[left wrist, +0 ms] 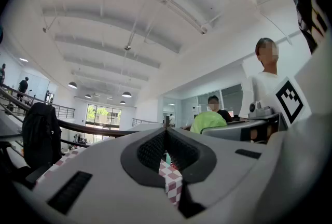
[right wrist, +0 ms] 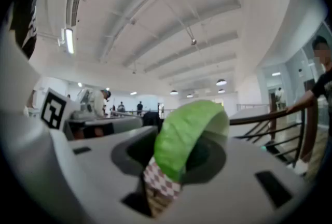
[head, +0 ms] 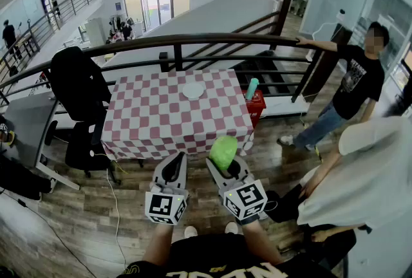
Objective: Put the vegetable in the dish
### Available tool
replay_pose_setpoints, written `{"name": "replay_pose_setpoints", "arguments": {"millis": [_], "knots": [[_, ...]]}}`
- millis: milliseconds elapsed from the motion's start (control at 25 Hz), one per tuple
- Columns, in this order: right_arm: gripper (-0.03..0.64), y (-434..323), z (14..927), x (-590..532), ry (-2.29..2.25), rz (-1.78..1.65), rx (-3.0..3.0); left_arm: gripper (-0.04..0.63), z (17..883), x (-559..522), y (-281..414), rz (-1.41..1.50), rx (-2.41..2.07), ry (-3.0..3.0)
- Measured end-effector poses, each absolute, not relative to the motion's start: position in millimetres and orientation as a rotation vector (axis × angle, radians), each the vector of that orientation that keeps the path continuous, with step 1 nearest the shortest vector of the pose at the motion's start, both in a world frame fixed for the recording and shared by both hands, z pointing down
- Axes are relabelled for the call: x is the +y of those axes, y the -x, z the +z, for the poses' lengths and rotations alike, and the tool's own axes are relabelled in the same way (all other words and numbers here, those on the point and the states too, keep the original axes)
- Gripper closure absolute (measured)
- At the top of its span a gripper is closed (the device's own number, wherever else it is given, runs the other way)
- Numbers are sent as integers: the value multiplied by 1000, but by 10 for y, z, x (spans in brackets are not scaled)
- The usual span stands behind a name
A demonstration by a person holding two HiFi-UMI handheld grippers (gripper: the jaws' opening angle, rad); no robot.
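A pale green leafy vegetable (head: pixel 223 152) sits between the jaws of my right gripper (head: pixel 226 164), which is shut on it. In the right gripper view the vegetable (right wrist: pixel 185 137) fills the gap between the jaws. My left gripper (head: pixel 174 167) is shut with nothing in it, just left of the right one; in its own view the jaws (left wrist: pixel 166 151) meet. A white dish (head: pixel 192 91) lies on the red-and-white checked table (head: pixel 154 122), near the far edge. Both grippers hang in front of the table's near edge.
A teal bottle (head: pixel 252 89) stands at the table's far right corner by a red box (head: pixel 257 106). A black office chair (head: pixel 80 103) stands left of the table, a dark railing (head: pixel 193 42) behind it. Two people (head: pixel 351 87) stand at the right.
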State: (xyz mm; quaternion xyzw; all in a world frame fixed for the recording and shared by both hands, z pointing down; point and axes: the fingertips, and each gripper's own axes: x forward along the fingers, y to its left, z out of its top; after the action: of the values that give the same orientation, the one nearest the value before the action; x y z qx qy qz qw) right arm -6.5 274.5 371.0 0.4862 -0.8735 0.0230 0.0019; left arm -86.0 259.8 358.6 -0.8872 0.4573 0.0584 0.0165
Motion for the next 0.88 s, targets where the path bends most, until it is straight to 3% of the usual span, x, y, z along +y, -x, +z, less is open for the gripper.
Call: {"name": "replay_pose_setpoints", "arguments": {"millis": [480,880], "knots": [[471,648,4038,2793,-1533,174,-2731,576,3959,2654,1368,179,1430,2851],[471,718,4304,2100,-1436,306,-2738,575,4129,2124,1397,165,1475,2857]]}}
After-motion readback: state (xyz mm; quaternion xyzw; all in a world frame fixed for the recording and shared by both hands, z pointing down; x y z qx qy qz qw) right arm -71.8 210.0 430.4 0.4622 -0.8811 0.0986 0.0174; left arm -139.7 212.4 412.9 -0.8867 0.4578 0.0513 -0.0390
